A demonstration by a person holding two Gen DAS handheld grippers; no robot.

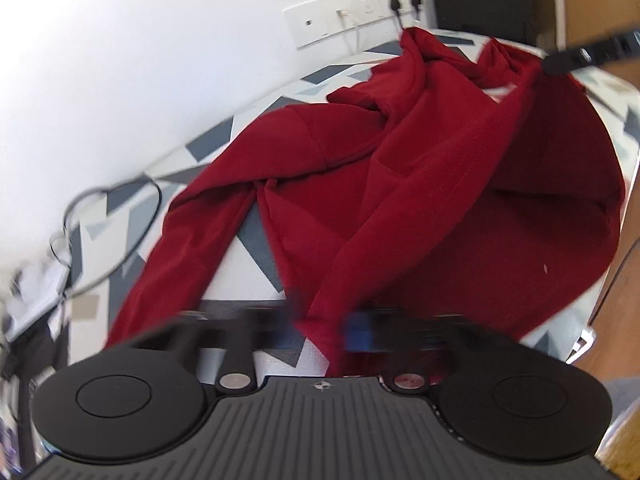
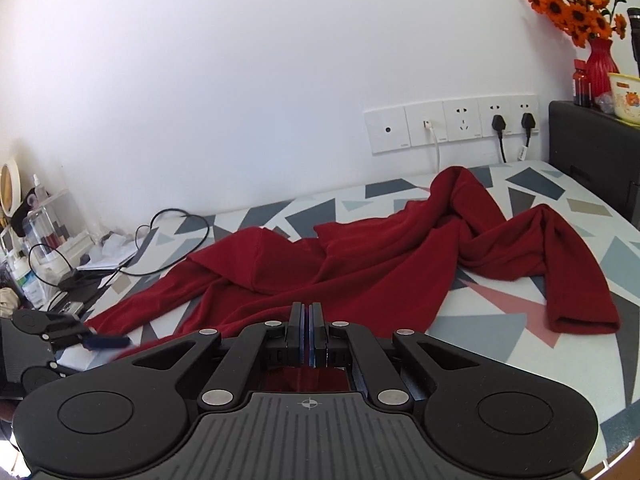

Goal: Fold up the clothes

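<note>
A dark red long-sleeved garment point(image 2: 360, 264) lies crumpled on a table with a grey, white and pink triangle-pattern cloth point(image 2: 480, 332). In the right wrist view my right gripper point(image 2: 306, 320) is shut on the garment's near hem. In the left wrist view the garment point(image 1: 420, 184) is lifted into a ridge between both grippers. My left gripper point(image 1: 320, 320) is blurred; it looks spread, with red cloth running between its fingers. The right gripper point(image 1: 560, 64) shows at the upper right, pinching the fabric edge. The left gripper point(image 2: 96, 340) shows at the far left of the right wrist view.
A white wall with a socket strip point(image 2: 452, 124) and plugged cables runs behind the table. Clutter of bottles, papers and looped black cables point(image 2: 60, 248) fills the left end. A dark box point(image 2: 592, 148), a red vase of orange flowers point(image 2: 576, 12) and a bowl stand at the right.
</note>
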